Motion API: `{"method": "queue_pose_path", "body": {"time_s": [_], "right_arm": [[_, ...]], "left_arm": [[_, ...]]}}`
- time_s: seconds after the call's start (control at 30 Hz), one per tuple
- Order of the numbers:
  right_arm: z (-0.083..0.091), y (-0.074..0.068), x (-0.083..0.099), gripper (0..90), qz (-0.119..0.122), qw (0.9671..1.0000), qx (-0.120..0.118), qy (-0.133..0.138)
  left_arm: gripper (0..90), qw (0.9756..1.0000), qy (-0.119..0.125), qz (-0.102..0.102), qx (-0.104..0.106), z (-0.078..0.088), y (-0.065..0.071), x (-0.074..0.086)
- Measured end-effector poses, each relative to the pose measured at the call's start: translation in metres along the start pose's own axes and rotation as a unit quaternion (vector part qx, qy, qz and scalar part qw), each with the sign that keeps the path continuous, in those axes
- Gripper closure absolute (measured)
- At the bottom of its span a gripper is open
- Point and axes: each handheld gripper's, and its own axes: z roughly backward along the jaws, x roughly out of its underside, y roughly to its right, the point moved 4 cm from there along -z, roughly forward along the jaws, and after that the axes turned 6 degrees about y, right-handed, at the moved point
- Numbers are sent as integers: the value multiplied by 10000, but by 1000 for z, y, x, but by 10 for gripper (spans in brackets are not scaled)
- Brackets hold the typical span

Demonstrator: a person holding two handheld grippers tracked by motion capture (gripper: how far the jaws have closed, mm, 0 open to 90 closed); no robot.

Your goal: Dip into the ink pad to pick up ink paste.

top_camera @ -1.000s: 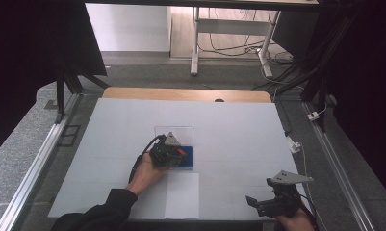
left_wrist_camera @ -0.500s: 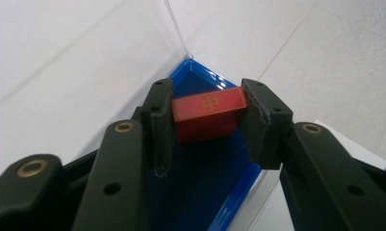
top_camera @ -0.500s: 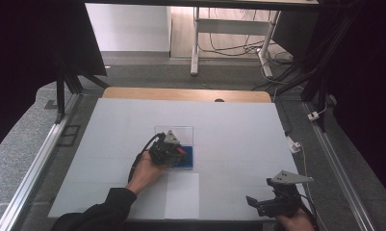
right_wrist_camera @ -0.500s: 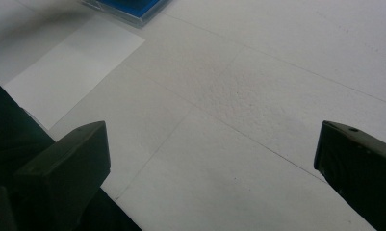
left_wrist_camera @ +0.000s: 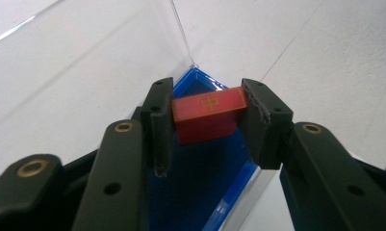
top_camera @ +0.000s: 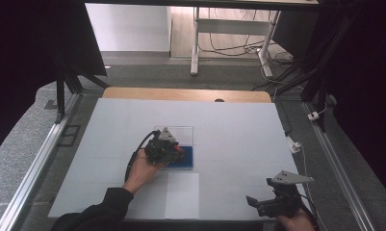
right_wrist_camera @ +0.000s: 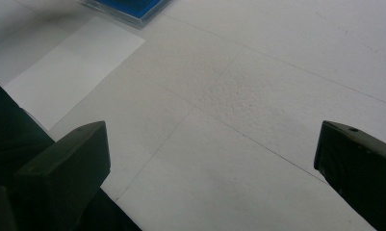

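A small red block (left_wrist_camera: 209, 113) with a gold mark on its top face is pinched between the two jaws of my left gripper (left_wrist_camera: 206, 126), just above the blue floor of a clear-walled box (left_wrist_camera: 200, 187). From above, that left gripper (top_camera: 177, 151) sits over the same box (top_camera: 186, 160) at the middle of the white table, with a bit of the red block (top_camera: 179, 148) at its tip. My right gripper (top_camera: 253, 202) rests at the table's near right edge, and in its own view the right gripper (right_wrist_camera: 212, 159) has its jaws wide apart over bare table.
A lighter white sheet (top_camera: 182, 195) lies on the table (top_camera: 238, 130) just in front of the box. A wooden strip (top_camera: 186, 94) runs along the far edge. Metal rails (top_camera: 34, 166) flank both sides, and a white plug (top_camera: 293, 144) lies at the right.
My left hand and its gripper have barely shifted over the box. The right gripper has kept still.
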Motion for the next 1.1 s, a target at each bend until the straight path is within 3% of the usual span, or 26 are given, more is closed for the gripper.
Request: {"method": "queue_pose_path", "body": {"time_s": [0.43,1.1], "right_arm": [[0,0,0,0,3,10000,0,5],[1,0,0,0,-11,10000,-4,20]], "left_arm": [[577,9999,-50,-95,-1,17,3,0],[578,9994,150,148,286,46,10,0]]}}
